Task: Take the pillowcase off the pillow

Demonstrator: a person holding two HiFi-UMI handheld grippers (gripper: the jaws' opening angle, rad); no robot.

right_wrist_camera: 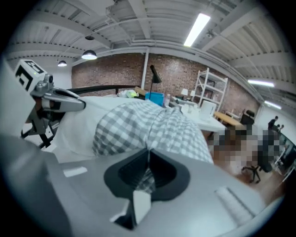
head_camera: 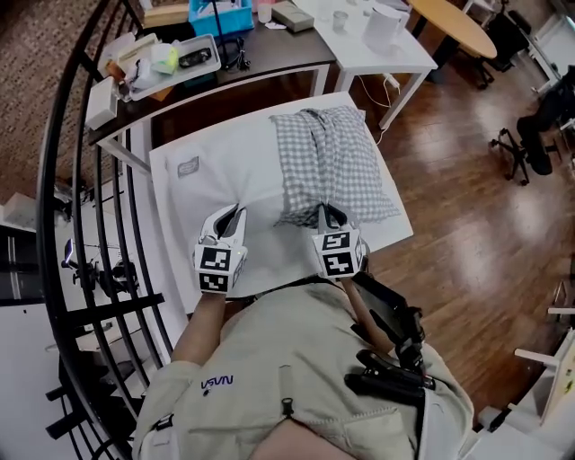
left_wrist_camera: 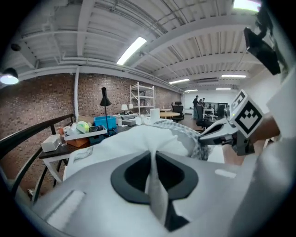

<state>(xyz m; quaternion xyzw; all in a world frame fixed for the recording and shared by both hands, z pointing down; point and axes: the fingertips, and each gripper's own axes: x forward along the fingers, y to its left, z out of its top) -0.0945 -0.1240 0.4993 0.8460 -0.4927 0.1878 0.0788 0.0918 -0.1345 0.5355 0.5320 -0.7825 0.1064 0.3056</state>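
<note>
Both your grippers are clamped on cloth at the near end of the checked pillowcase (head_camera: 332, 162).

Your left gripper (head_camera: 234, 213), low centre in the head view, pinches white fabric (left_wrist_camera: 138, 139). Your right gripper (head_camera: 322, 213), just beside it, bites the pillowcase edge. Both point away from you and slightly down. The pillowcase lies mid-frame on the white table (head_camera: 180, 198). A dark desk (head_camera: 269, 58) with a blue bin (head_camera: 220, 16) stands beyond, and a black railing (head_camera: 67, 180) curves down the left. Only the gripper views show cloth between the jaws; the head view shows just closed tips.
</note>
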